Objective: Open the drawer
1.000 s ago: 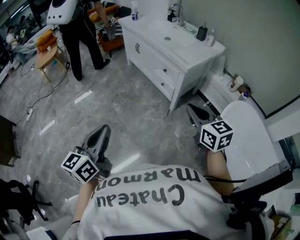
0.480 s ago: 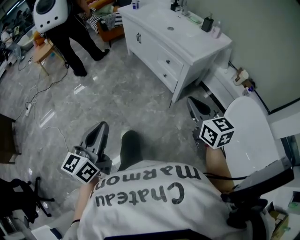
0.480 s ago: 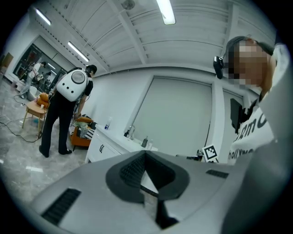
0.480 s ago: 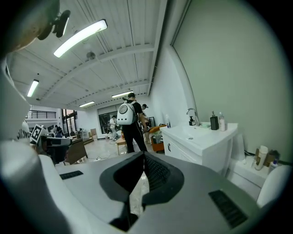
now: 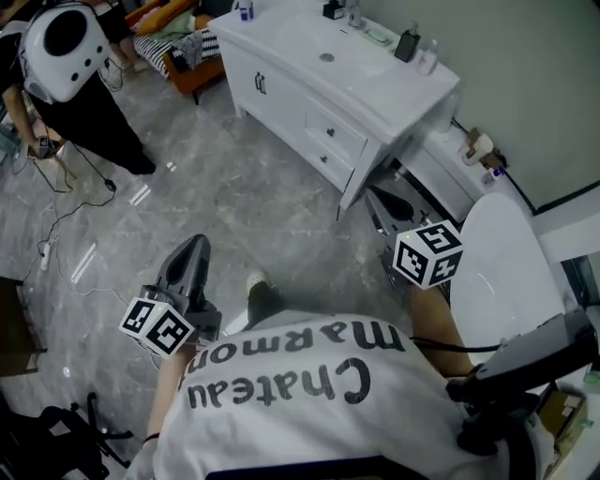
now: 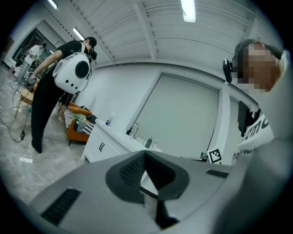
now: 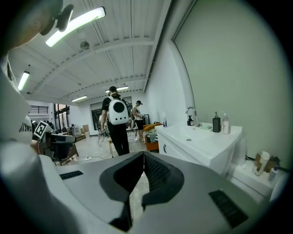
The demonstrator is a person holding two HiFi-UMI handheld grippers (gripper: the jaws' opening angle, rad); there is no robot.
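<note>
The left gripper (image 5: 195, 246) is closed. Its two dark jaws press together at the tips with nothing between them (its own camera shows the ribbed pads meeting in a point). It hangs over grey marble-patterned floor (image 5: 234, 206), well apart from the cabinet. Its marker cube (image 5: 156, 328) sits close to the person's white printed T-shirt (image 5: 300, 403).

The right gripper (image 5: 377, 195) is also closed and empty, and in its own view the jaws meet along a thin line. It points toward the near corner of a white vanity cabinet (image 5: 281, 94), near that corner but not touching it. Its marker cube (image 5: 428, 253) sits just behind the jaws.

The drawer (image 5: 336, 136) is in the vanity's front face, at the end closest to the right gripper. It is the upper of two stacked drawers. It and the lower drawer (image 5: 319, 161) each carry a small dark knob, and both sit shut, flush with the front. Further along the same face is a cabinet door (image 5: 259, 84) with dark handles.

On the vanity top are a sink basin (image 5: 328, 58), a faucet (image 5: 354, 14) and a dark pump bottle (image 5: 406, 43). Beside the right gripper, on the wall side, is a white toilet lid (image 5: 497, 272). At the upper left a second person in black stands on the floor, wearing a round white backpack (image 5: 58, 39).
</note>
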